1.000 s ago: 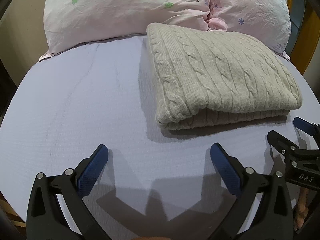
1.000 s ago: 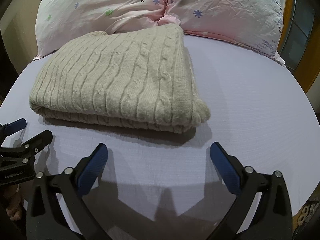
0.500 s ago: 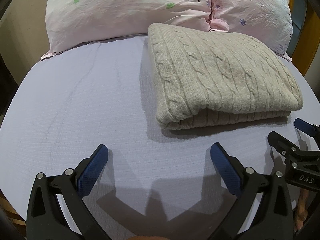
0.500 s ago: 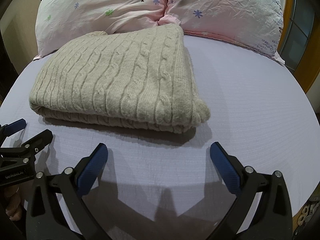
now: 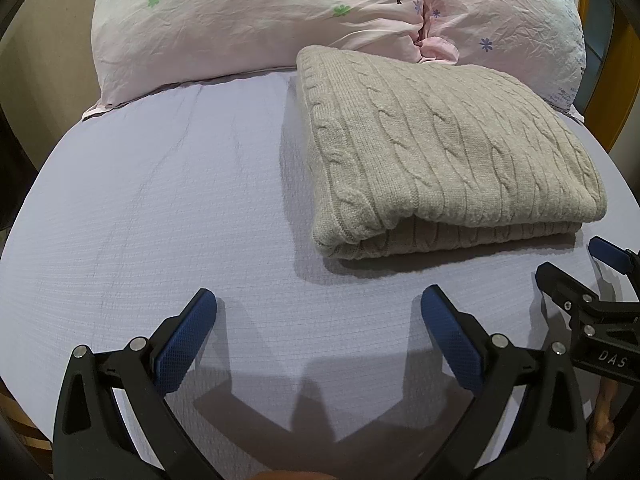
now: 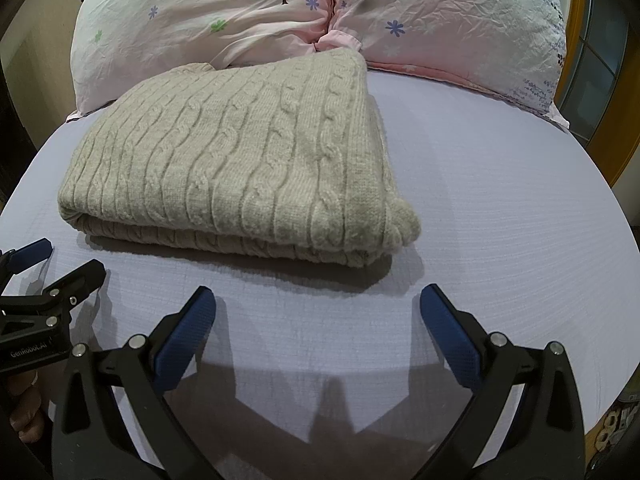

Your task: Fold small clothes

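Grippers L [image 5: 318, 312] & R [image 6: 316, 310] wide apart (nothing held).

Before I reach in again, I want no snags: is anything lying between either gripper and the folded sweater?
Nothing visible does. Only bare lavender sheet lies between the open left gripper and the sweater, and likewise between the open right gripper and its near folded edge. The pillows sit behind it.
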A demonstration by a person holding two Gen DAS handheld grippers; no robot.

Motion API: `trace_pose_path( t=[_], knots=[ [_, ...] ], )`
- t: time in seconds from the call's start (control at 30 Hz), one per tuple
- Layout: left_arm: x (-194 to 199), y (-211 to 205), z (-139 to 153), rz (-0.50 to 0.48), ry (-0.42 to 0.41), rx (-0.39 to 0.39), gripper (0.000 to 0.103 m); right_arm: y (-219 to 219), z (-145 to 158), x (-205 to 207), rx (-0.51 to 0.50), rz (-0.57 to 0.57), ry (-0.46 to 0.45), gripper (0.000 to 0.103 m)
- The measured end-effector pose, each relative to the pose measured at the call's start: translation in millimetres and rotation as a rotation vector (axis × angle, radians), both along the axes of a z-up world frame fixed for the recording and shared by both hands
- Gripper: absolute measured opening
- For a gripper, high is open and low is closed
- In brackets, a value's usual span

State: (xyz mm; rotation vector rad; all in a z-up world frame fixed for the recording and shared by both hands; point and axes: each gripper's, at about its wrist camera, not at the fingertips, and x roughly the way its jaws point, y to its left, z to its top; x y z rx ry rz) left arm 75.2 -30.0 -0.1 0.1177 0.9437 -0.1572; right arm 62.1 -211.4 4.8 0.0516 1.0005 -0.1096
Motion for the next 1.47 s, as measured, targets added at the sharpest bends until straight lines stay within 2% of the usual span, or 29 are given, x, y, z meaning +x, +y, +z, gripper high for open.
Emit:
trace_pose_path(
  t=[1.47],
  knots=[
    [0.2, 3.6, -0.4, -0.003, 0.000, -0.001, 0.102, 1.3, -0.2, 0.1, -0.001, -0.005, -0.002, 0.101]
  ],
)
